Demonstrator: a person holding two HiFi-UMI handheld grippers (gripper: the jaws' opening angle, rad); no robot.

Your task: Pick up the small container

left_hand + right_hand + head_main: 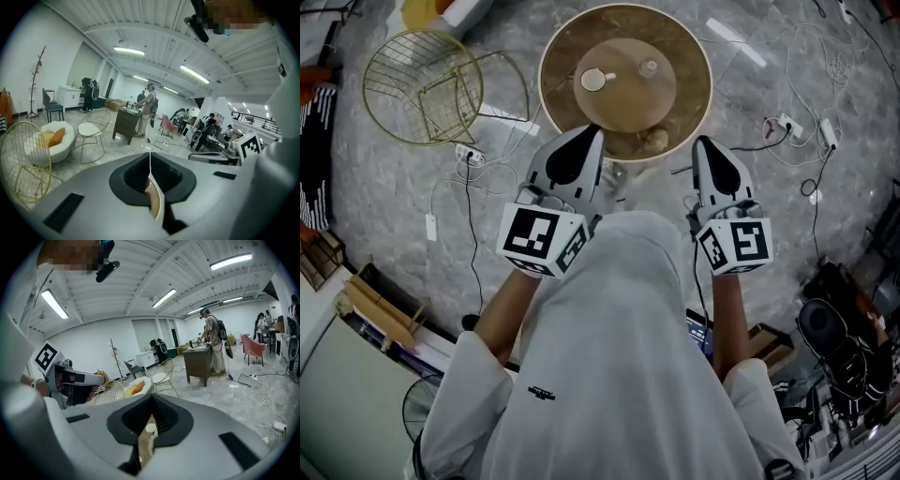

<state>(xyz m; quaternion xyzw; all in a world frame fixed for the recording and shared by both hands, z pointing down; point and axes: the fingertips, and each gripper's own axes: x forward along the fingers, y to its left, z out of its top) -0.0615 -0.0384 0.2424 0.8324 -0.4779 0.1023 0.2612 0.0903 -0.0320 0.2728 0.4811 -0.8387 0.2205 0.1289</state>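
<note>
Looking steeply down on a round table (694,56), with the small container (593,80) standing upright on the raised middle disc, just left of the table's centre. Holding nothing in the left gripper (593,131): jaws pressed together to a thin seam, tips poised at the table's near edge. Likewise nothing in the right gripper (705,142): jaws closed tight, tips near the same edge but toward the table's right side. Judged from above, straight ahead of the left gripper toward the table's centre, and off on a diagonal from the right one; nearer the left, then. Round as seen from above, so no long axis to line up with, and probably approachable from any side. Would call for opening the jaws before reaching in. Worth noting a second small pale object (649,67) just right of the table's centre, more in line with the right gripper; hard to say for certain which of the two is meant.
</note>
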